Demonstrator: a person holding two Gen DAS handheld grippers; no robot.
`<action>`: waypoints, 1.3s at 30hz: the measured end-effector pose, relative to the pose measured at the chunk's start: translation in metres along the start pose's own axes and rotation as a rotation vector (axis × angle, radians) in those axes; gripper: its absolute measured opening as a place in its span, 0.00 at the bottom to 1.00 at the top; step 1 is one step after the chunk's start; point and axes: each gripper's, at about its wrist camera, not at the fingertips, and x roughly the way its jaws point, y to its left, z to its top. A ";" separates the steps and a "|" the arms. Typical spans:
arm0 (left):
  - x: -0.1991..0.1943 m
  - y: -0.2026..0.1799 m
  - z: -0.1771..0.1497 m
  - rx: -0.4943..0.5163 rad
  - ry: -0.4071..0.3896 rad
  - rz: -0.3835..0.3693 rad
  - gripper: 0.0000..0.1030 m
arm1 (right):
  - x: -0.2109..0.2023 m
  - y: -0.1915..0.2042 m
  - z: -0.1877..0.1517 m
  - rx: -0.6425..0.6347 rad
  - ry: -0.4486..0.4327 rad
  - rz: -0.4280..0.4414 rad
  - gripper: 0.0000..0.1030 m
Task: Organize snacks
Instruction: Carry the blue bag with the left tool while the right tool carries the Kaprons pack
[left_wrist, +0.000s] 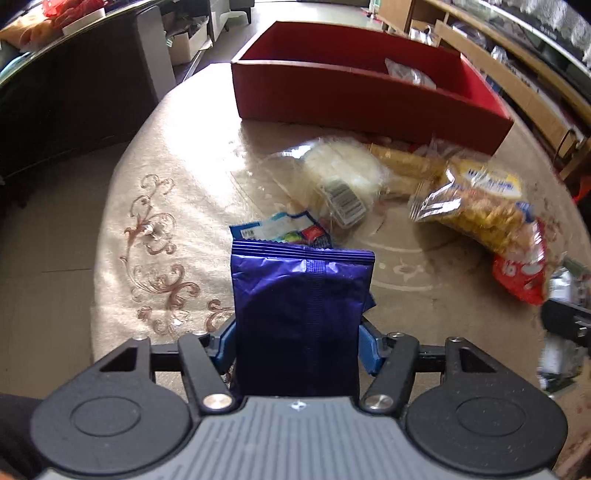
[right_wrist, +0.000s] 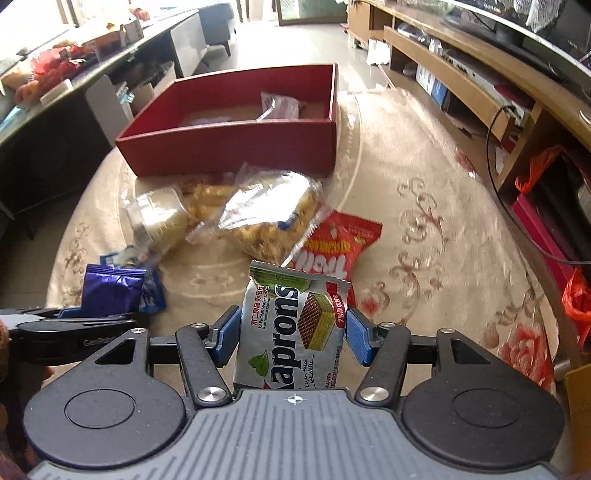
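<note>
Your left claw (left_wrist: 297, 345) pinches the shiny purple foil packet (left_wrist: 299, 314) and your right claw (right_wrist: 291, 334) pinches the silver wafer packet (right_wrist: 291, 325), both above the table, so either slippery packet could slide out before the red cardboard box (right_wrist: 236, 144).

One red box (right_wrist: 229, 147) holds one clear packet (right_wrist: 279, 107). Seven snack packets lie outside it: one purple (left_wrist: 299, 317), one wafer (right_wrist: 291, 328), one red (right_wrist: 332, 243), one blue-and-white (left_wrist: 280, 230) and three clear bags (right_wrist: 266, 221).
</note>
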 end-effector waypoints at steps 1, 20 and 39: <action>-0.005 0.000 0.002 0.000 -0.011 -0.006 0.56 | -0.001 0.002 0.001 -0.005 -0.003 -0.002 0.64; -0.014 0.001 0.083 -0.005 -0.158 -0.121 0.56 | 0.025 0.024 0.060 -0.014 -0.058 -0.063 0.64; -0.007 -0.007 0.134 0.008 -0.218 -0.118 0.56 | 0.037 0.024 0.103 0.023 -0.134 -0.073 0.64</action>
